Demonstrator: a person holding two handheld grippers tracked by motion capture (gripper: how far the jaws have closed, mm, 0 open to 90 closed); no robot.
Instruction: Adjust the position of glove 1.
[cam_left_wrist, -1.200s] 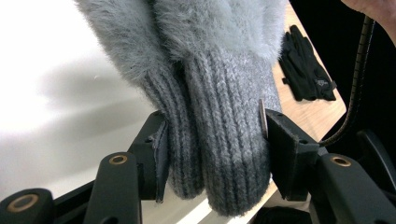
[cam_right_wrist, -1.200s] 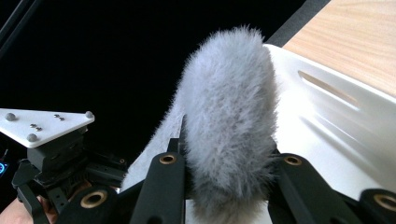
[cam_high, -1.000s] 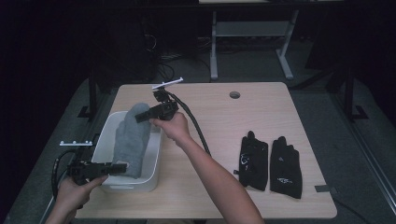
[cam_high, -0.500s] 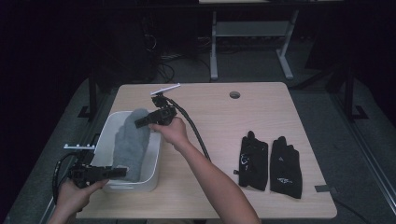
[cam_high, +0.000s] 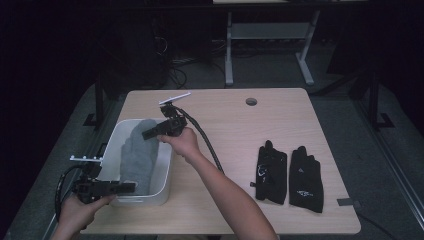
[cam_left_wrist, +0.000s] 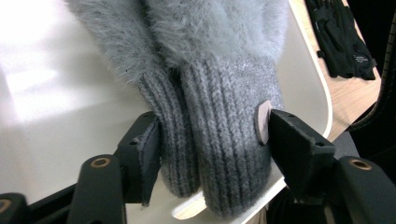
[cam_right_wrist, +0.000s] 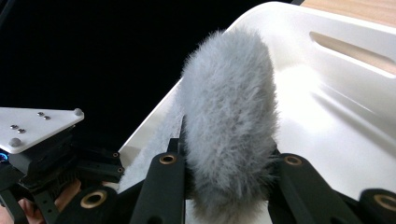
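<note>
The high view shows the whole layout: a white plastic bin (cam_high: 162, 172) at the left of the worktop (cam_high: 240, 125), a pair of grey mittens (cam_high: 137, 152) lying in it, and two black gloves (cam_high: 289, 175) flat on the wood well to the right. The mittens' long axis runs along the bin, fuzzy ends away from the person and knitted cuffs at the near rim.

The left claw view adds detail: two ribbed cuffs (cam_left_wrist: 219, 154) side by side between the jaws, resting on the bin's rim, one with a small round tag. The left claw (cam_high: 127, 186) has just been opening; its pads stand at the cuffs' sides, the left pad barely touching, without squeezing.

The right claw view shows the fuzzy mitten end (cam_right_wrist: 229, 126) standing up between its jaws, pinched at the base. The right claw (cam_high: 150, 134) is closed firmly on that end.

Left hand (cam_high: 82, 210) low at the near corner, claw level, pointing right. Right forearm reaches diagonally over the worktop; its claw points left over the bin.
</note>
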